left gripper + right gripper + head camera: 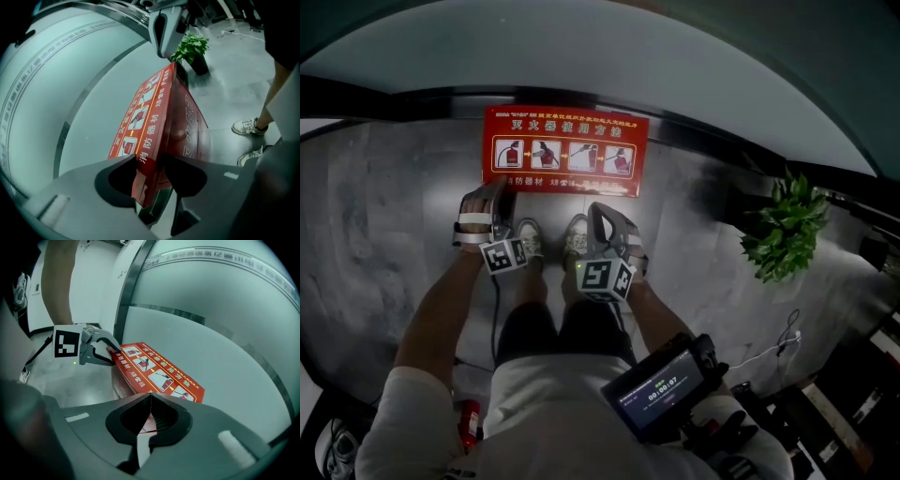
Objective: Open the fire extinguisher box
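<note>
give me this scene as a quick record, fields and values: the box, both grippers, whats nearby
box: red fire extinguisher box, set against the frosted glass wall
lid: red lid with picture instructions on top; looks down, no clear gap seen
left gripper: jaws apart, the lid's corner between them, not clamped
right gripper: jaws together, empty, near the box's front edge
nearby: potted plant to the person's right
</note>
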